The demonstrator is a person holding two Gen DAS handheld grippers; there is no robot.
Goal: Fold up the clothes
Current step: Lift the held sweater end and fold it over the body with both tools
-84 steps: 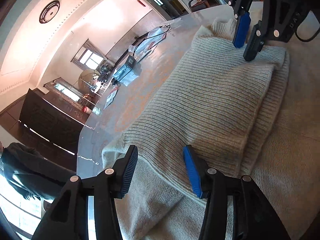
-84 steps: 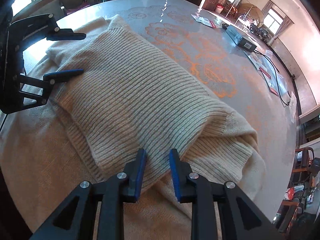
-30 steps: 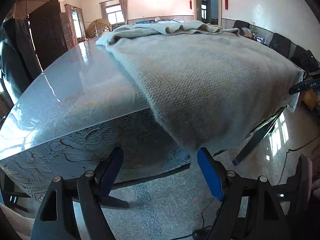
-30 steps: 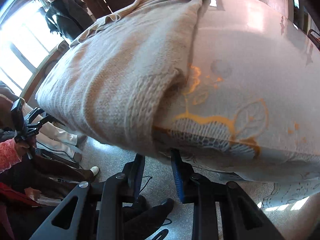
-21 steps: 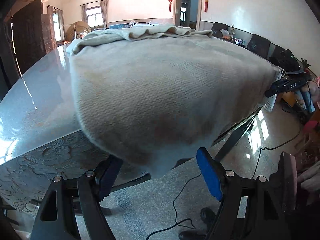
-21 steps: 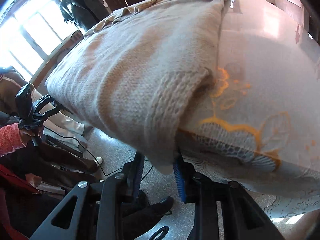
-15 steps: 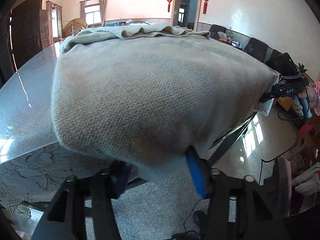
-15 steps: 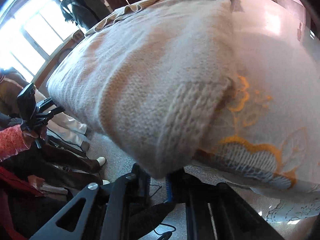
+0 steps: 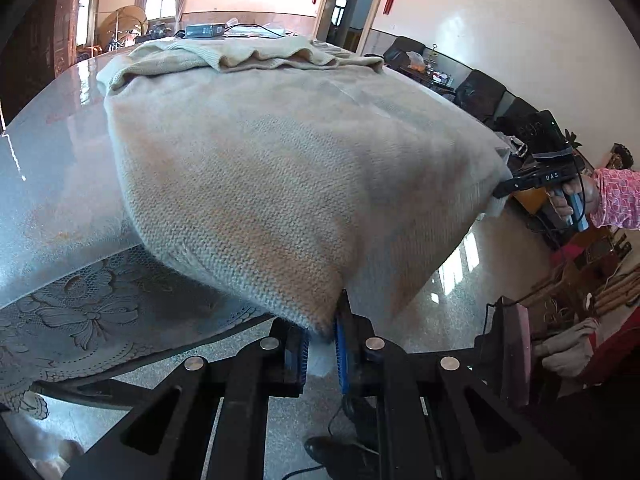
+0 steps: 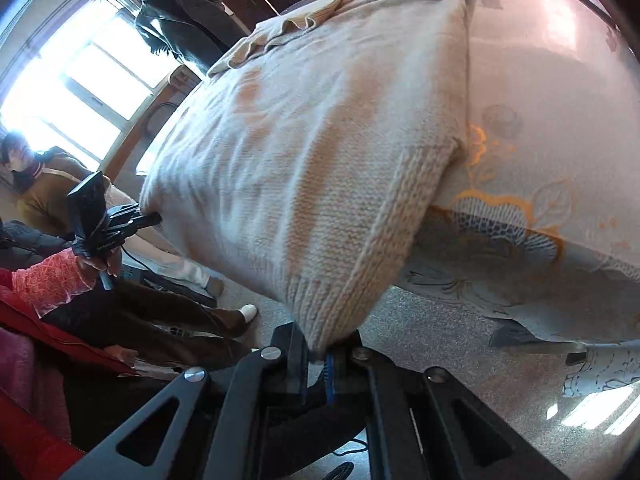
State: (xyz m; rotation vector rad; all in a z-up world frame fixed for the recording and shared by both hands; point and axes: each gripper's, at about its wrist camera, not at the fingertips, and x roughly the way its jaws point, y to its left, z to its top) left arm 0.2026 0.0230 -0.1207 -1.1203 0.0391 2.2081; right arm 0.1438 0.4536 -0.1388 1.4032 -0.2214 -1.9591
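Note:
A beige knitted sweater (image 9: 288, 168) lies on the round table with its near edge hanging over the rim. My left gripper (image 9: 322, 354) is shut on one bottom corner of the sweater. My right gripper (image 10: 318, 368) is shut on the other bottom corner, by the ribbed hem (image 10: 360, 276). The sweater (image 10: 320, 128) stretches between both grippers. The right gripper also shows at the far right of the left wrist view (image 9: 516, 186), and the left gripper at the left of the right wrist view (image 10: 148, 218). The folded sleeves (image 9: 248, 54) lie bunched at the far end.
The table (image 9: 52, 152) has a glossy top with a lace flower cloth (image 10: 532, 216) hanging over its rim. A black box (image 9: 204, 30) and cables lie at the far side. A man in a dark coat (image 10: 180, 12) stands beyond the table. Seated people (image 10: 36, 184) are nearby.
Both grippers dropped from above the sweater to below the table edge. They closed on the hanging bottom corners, and the hem is now pulled taut toward me.

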